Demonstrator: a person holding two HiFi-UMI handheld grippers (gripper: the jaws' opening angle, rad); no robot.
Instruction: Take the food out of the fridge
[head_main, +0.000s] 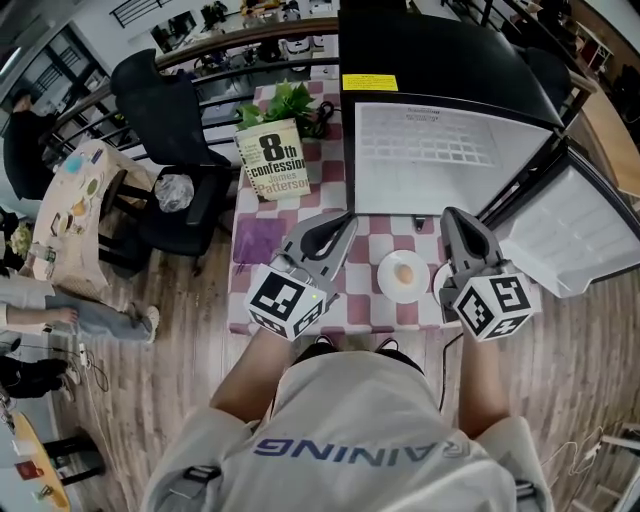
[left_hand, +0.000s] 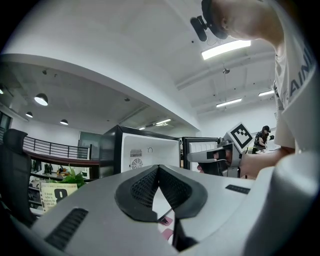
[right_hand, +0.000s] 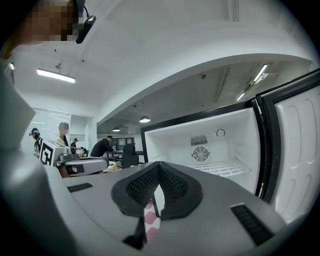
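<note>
Head view shows the pale round piece of food (head_main: 404, 272) sitting on a small white plate (head_main: 384, 286) on the pink-and-white checked surface (head_main: 262, 240), just in front of the open black mini fridge (head_main: 440, 150). Its wire shelf looks bare, so the food seems already out. The left tool (head_main: 338, 228) and right tool (head_main: 455, 222) flank the plate, both pinched closed on nothing, likely because nothing is left to grasp.
</note>
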